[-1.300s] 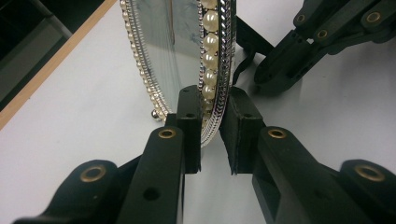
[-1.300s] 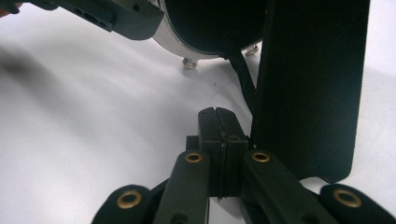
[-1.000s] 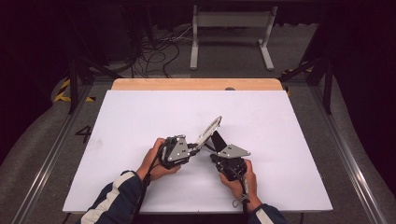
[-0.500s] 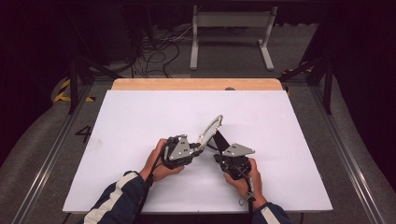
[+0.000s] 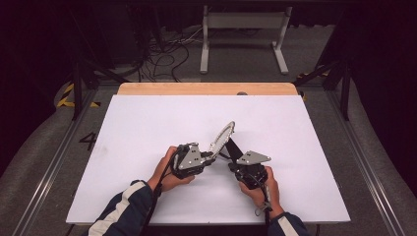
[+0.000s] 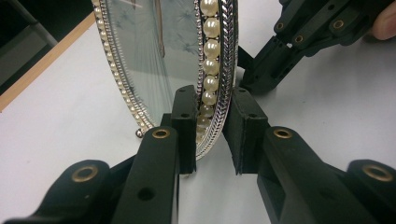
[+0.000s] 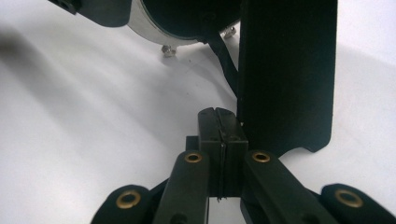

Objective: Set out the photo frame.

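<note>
An oval photo frame (image 5: 222, 137) with a silver, pearl-studded rim (image 6: 211, 60) stands tilted on the white table. My left gripper (image 5: 209, 156) is shut on its lower rim, one pad (image 6: 184, 126) on the glass and the other behind. At the back of the frame a black easel stand (image 7: 289, 70) reaches down to the table, joined to the frame's back (image 7: 187, 18) by a thin strap. My right gripper (image 7: 219, 126) is shut with its jaws pressed together, just left of the stand's lower edge. In the high view it (image 5: 236, 162) sits behind the frame.
The white table (image 5: 147, 128) has a wooden strip (image 5: 206, 88) along its far edge. Beyond it on the floor are cables (image 5: 167, 54) and a white metal stand (image 5: 243, 39). Metal rails run along both sides of the table.
The right hand and its gripper have shifted slightly to the right behind the frame. The left gripper has kept its hold on the rim, and the frame stays tilted in place.
</note>
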`<state>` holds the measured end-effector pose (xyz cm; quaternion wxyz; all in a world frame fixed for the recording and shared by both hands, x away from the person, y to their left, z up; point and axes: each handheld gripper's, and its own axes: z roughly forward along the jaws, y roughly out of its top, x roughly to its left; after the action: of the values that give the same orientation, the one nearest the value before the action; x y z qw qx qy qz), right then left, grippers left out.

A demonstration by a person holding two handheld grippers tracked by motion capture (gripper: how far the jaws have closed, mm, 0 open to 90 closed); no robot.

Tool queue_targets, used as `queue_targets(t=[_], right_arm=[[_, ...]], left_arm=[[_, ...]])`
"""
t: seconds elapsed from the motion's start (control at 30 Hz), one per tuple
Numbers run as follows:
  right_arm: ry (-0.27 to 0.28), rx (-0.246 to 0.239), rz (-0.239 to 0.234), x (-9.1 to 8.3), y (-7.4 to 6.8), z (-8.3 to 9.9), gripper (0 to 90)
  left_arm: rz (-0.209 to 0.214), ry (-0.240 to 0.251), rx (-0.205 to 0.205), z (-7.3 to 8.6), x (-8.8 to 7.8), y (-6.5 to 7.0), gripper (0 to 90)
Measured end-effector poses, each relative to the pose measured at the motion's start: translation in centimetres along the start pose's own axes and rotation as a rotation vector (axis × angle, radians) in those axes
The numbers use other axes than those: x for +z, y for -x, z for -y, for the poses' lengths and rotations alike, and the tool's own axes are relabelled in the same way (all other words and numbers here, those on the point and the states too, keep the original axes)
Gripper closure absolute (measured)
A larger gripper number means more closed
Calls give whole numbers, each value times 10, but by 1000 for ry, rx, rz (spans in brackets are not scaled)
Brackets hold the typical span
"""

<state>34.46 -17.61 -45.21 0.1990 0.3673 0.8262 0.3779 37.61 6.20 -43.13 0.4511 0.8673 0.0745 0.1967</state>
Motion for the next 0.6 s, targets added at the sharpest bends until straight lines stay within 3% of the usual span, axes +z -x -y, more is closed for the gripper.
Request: queue_targets(t=[0.33, 0.6], right_arm=[[-12, 8, -5, -1, 8, 0, 900], [-2, 23, 16, 0, 15, 1, 900]], left_arm=[[-5, -1, -20, -4, 4, 3, 741], [10, 7, -33, -6, 7, 3, 732]])
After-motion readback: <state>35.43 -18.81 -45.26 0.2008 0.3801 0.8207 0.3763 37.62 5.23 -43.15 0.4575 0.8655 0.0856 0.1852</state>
